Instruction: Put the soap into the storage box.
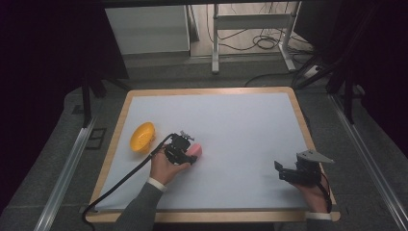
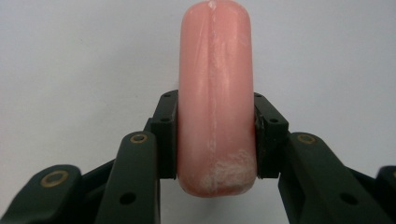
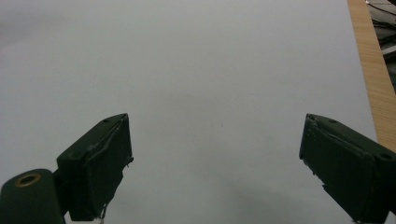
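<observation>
**Q:** What does the left gripper (image 1: 188, 153) hold, and where on the table?

**A:** Its jaws are clamped on a pink rounded bar (image 2: 215, 93), probably soap. In the left gripper view the pads (image 2: 169, 135) press the bar's two long sides near its lower end, while the upper end projects toward 12 o'clock over the white mat. In the high view the pink rounded bar (image 1: 195, 150) sits left of the table's middle, at about 8 o'clock from the centre of the white mat (image 1: 240, 125). Whether the bar touches the mat or hangs just above it cannot be told.

**Q:** What lies nearby?

**A:** A yellow bowl (image 1: 142, 137) rests at 9 o'clock from the bar, near it but apart, close to the wooden table edge (image 1: 115, 139).

**Q:** And the right gripper (image 1: 285, 172)?

**A:** In the right gripper view the right gripper (image 3: 215, 158) has its jaws spread wide over bare mat, with nothing between them. In the high view it sits toward 4 o'clock on the table, well apart from the bar.

**Q:** Which step is in hand?

**A:** Judged from the grasp, the bar is secured and the carry is at its start; the bowl is the likely destination.

**Q:** What does the next move call for?

**A:** A lift clear of the mat, travel toward 9 o'clock until the bar is over the bowl's opening, then a release low enough that the bowl does not tip.
</observation>
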A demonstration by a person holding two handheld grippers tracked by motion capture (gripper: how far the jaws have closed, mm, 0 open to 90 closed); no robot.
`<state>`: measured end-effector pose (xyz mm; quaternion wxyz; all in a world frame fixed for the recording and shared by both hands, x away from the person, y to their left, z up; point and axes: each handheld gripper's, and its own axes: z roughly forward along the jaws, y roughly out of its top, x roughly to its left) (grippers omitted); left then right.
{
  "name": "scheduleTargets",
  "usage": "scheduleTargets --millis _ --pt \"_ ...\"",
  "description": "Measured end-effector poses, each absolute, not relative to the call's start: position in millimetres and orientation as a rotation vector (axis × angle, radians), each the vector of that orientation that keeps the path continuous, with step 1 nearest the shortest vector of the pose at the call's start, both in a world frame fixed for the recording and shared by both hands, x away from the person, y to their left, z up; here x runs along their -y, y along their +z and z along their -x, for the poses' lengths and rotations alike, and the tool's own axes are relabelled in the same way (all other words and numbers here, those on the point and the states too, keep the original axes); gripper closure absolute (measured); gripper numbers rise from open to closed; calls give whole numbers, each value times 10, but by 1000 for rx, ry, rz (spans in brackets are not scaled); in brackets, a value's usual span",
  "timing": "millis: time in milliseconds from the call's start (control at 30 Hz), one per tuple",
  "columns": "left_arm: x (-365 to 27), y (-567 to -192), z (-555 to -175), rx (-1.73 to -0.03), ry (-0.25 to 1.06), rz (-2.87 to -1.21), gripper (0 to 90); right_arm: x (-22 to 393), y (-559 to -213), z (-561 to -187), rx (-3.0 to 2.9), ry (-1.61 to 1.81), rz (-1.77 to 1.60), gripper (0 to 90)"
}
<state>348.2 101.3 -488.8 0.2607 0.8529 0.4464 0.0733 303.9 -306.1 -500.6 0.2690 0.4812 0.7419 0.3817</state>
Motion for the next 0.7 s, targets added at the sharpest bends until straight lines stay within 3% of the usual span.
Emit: scheduleTargets --millis 700 --pt "-1240 -4611 -3413 -1157 237 -2237 602 3060 -5016 -3040 -2002 1022 -1301 90"
